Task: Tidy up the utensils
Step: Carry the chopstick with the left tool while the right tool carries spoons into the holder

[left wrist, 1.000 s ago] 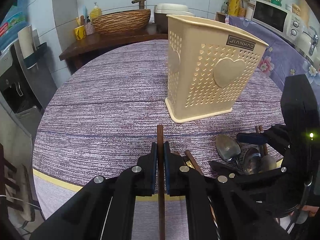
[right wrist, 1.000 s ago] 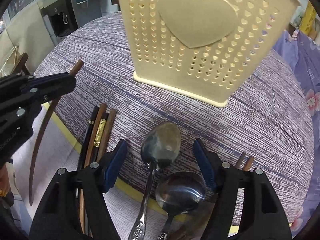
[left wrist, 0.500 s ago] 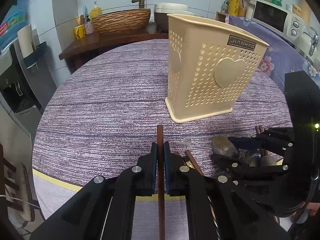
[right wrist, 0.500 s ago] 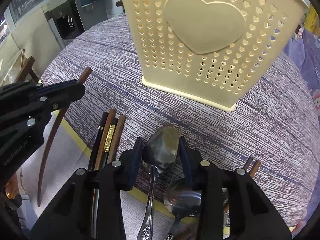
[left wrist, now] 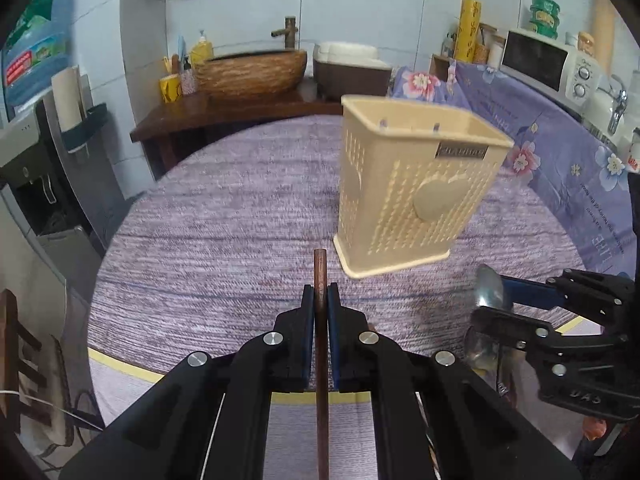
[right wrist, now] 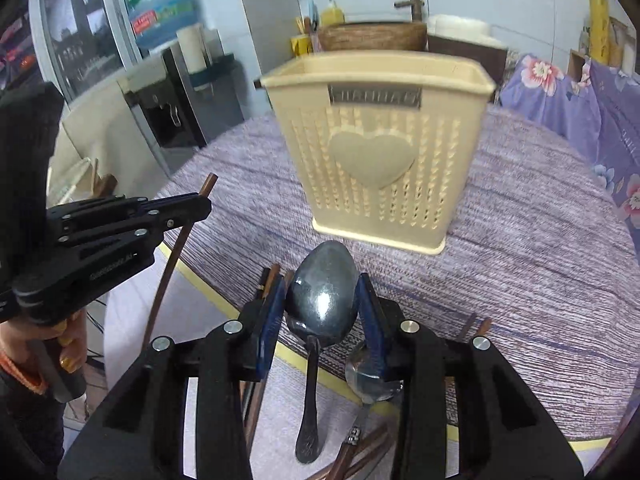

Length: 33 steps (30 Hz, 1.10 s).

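A cream perforated utensil basket [left wrist: 416, 192] with a heart on its side stands on the purple round table [left wrist: 224, 216]; it also shows in the right wrist view [right wrist: 376, 148]. My left gripper [left wrist: 320, 296] is shut on a brown wooden chopstick [left wrist: 321, 344] and holds it above the table's near edge. My right gripper [right wrist: 322, 292] is shut on the bowl of a metal spoon [right wrist: 320, 296], lifted off the table; the spoon also shows in the left wrist view [left wrist: 489, 286]. A second spoon [right wrist: 372, 376] and several chopsticks [right wrist: 266, 280] lie below.
A wooden sideboard with a woven bowl [left wrist: 252, 72] stands behind the table. A water dispenser [left wrist: 48, 160] is at the left. A flowered purple cloth [left wrist: 552, 152] covers a counter with a microwave [left wrist: 548, 64] at the right.
My right gripper closed on the spoon's bowl and lifted it off the table. Both grippers rose, so the basket looks farther and lower. The left gripper kept hold of the chopstick.
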### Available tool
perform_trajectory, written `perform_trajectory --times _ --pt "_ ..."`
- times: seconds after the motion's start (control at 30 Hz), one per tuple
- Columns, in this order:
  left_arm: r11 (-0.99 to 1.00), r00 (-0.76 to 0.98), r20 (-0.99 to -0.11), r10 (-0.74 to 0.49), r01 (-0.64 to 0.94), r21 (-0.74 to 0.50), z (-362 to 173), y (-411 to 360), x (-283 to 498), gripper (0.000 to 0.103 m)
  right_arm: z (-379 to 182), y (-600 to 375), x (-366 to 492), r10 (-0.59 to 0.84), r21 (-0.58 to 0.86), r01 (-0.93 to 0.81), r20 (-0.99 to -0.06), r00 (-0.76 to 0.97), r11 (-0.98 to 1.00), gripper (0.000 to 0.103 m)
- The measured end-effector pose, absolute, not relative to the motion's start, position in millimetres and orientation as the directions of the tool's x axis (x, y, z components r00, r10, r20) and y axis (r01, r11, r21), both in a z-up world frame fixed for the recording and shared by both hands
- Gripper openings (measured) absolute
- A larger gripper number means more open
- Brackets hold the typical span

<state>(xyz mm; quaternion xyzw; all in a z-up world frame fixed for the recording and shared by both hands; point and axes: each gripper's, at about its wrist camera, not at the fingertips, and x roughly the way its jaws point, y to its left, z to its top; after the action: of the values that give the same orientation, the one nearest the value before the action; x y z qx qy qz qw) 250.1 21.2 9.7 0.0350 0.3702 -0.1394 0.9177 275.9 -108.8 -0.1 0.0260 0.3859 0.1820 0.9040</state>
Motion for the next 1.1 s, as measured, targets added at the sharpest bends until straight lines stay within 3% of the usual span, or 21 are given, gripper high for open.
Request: perform_trajectory --times 0.4,0.83,1.0,1.1 --pt "0.962 0.813 -0.523 -0.254 0.268 -0.05 77.5 29.0 211.8 0.008 44.9 -126.7 231.9 0.376 0.195 -0.326 -0.591 0.714 0.925 0.037" --pt "0.964 0.849 -0.467 -0.247 0.262 -0.032 102.2 32.5 201.9 0.008 53.7 -135.7 225.8 0.397 0.204 -0.342 -0.548 0.736 0.917 0.037" --pt "0.961 0.873 -0.408 -0.266 0.275 -0.039 143.6 29.4 208.5 0.008 93.5 -148.5 239.3 0.392 0.201 -0.336 -0.474 0.788 0.92 0.037" --pt "0.958 0.907 -0.311 -0.285 0.279 -0.063 189.5 25.2 216.9 0.008 134.3 -156.8 255.6 0.373 0.185 -0.324 -0.407 0.834 0.928 0.037"
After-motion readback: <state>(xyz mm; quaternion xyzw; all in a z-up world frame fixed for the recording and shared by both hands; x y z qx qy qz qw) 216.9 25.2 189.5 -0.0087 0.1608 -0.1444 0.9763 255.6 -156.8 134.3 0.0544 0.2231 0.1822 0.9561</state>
